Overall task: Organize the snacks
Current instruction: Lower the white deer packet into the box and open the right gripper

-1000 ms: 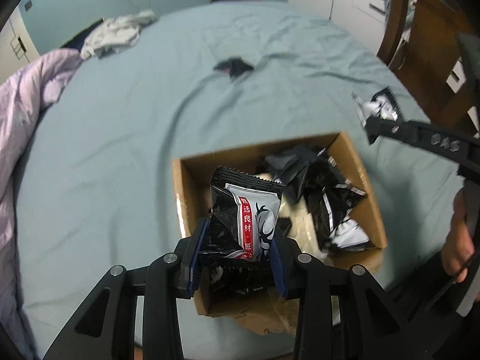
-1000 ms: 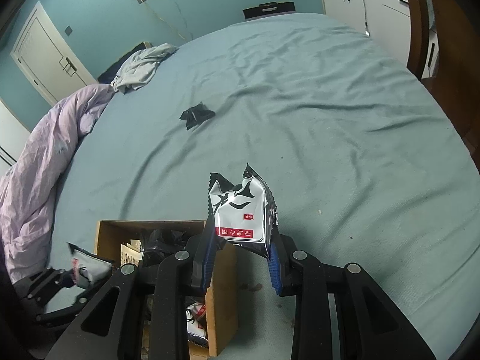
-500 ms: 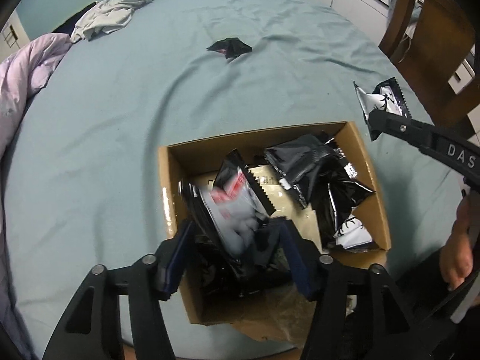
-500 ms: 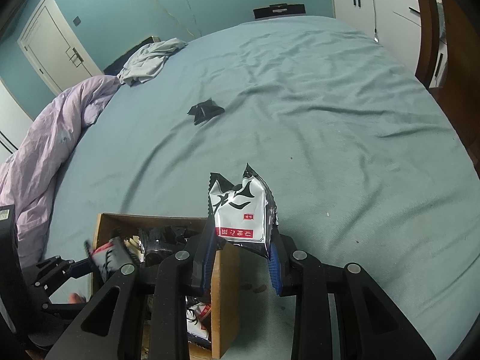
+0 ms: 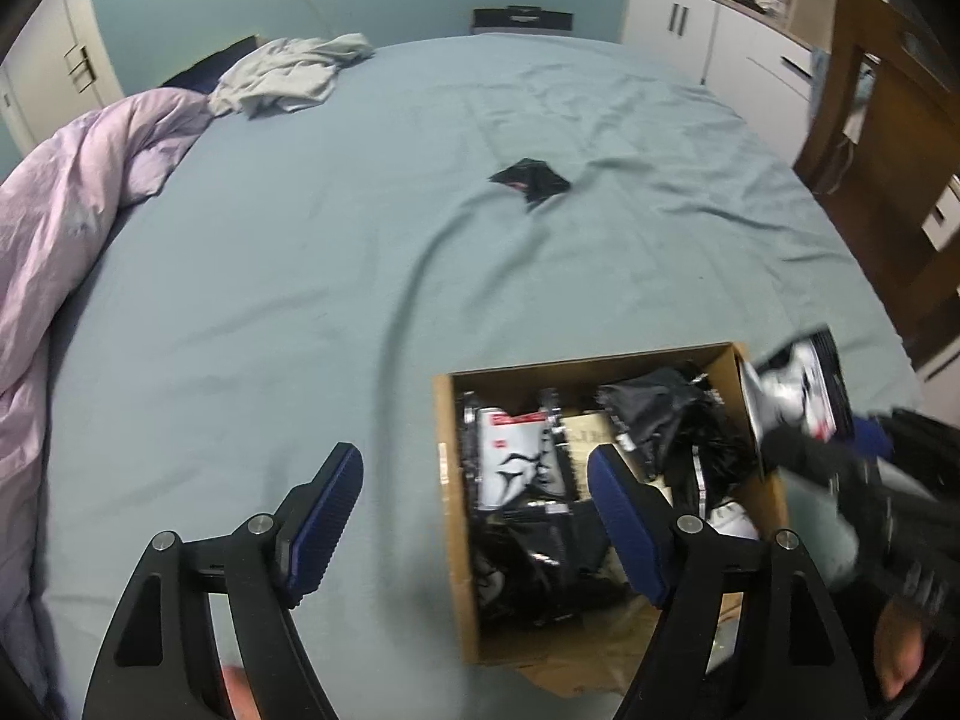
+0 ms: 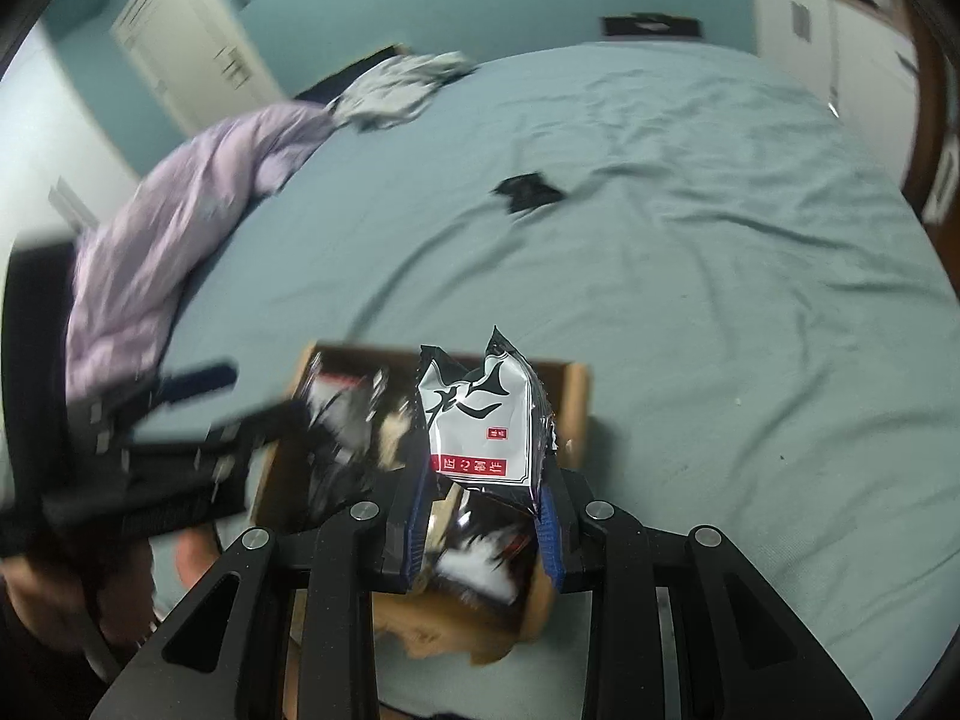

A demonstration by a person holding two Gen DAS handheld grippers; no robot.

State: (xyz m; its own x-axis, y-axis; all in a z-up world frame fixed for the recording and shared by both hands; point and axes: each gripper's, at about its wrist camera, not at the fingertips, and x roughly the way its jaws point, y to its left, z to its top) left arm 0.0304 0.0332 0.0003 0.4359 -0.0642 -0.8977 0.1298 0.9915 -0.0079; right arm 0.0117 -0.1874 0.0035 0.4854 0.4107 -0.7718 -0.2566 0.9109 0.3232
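Here, in the left wrist view, a big bed with a blue-green sheet [image 5: 300, 276] fills the room, under a teal wall. A purple blanket [image 5: 66, 204] is bunched up on the left, and grey clothes [image 5: 288, 75] lie near the far edge. White cupboards [image 5: 708, 36] and a wooden chair [image 5: 888, 138] stand on the right. A brown cardboard box [image 5: 453, 516] sits on the sheet with black and white snack packs [image 5: 519, 462] inside; the red label on one is too blurry to read. One small black packet [image 5: 531, 180] lies alone, far up the bed. The left gripper [image 5: 474, 516] is spread wide and holds nothing; one finger is over the sheet and the other over the box.

In the right wrist view, the same sheet [image 6: 720, 276], purple blanket [image 6: 174, 222] and a white door [image 6: 198, 42] show. The right gripper [image 6: 483, 510] is clamped on a white and black snack pack [image 6: 480, 420], holding it up above the box [image 6: 576, 402]. The pack has a red strip with white Chinese writing. The left gripper [image 6: 180, 396] is a blur at the left and hides part of the box. The lone black packet [image 6: 528, 192] lies far off.
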